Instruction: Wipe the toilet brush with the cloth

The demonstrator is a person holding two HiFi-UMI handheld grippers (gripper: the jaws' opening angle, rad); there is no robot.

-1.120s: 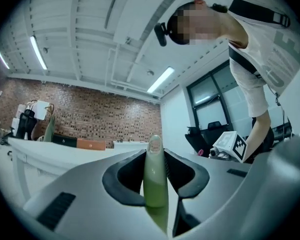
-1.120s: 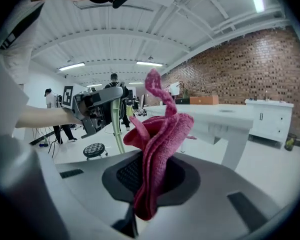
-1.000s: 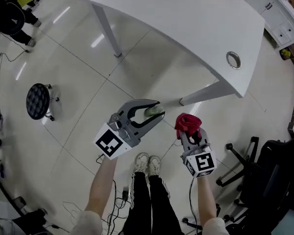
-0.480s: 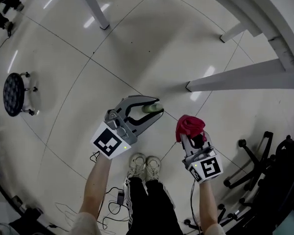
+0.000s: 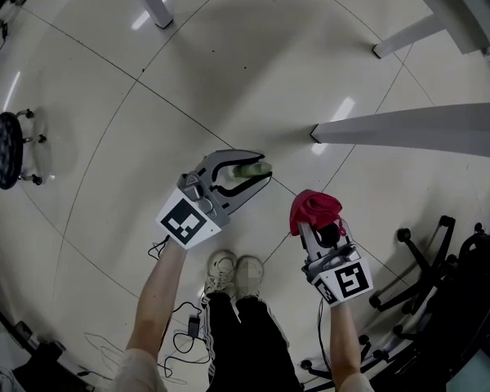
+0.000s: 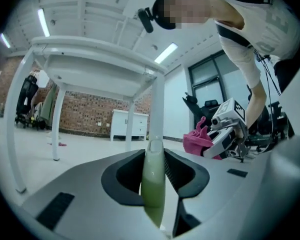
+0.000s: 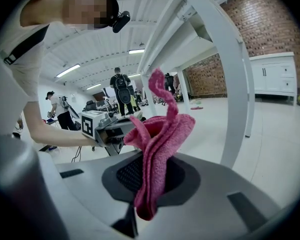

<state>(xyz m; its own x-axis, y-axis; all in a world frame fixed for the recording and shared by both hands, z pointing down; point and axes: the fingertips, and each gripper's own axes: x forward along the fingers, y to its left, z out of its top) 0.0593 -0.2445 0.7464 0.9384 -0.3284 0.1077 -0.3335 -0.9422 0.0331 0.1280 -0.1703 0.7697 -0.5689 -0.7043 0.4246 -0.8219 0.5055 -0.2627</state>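
My left gripper (image 5: 258, 170) is shut on a pale green rod (image 5: 249, 171), the only part of the toilet brush that shows; no bristles are in view. In the left gripper view the rod (image 6: 153, 184) stands upright between the dark pads. My right gripper (image 5: 315, 221) is shut on a crumpled pink cloth (image 5: 313, 207), which sticks up above the jaws and hangs a little below them (image 7: 157, 149). Both grippers are held side by side, low over the pale tiled floor, a hand's width apart. The right gripper (image 6: 226, 134) with the cloth (image 6: 196, 140) shows to the right in the left gripper view.
White table legs (image 5: 408, 125) run across the upper right. A small round stool (image 5: 8, 149) stands at far left, and an office chair base (image 5: 429, 268) at right. The person's shoes (image 5: 233, 272) and floor cables (image 5: 188, 325) lie below. A white cabinet (image 7: 272, 74) stands by the brick wall.
Both grippers have come down toward the floor. The white tabletop has left the head view, so only its legs show. Each grip is unchanged.
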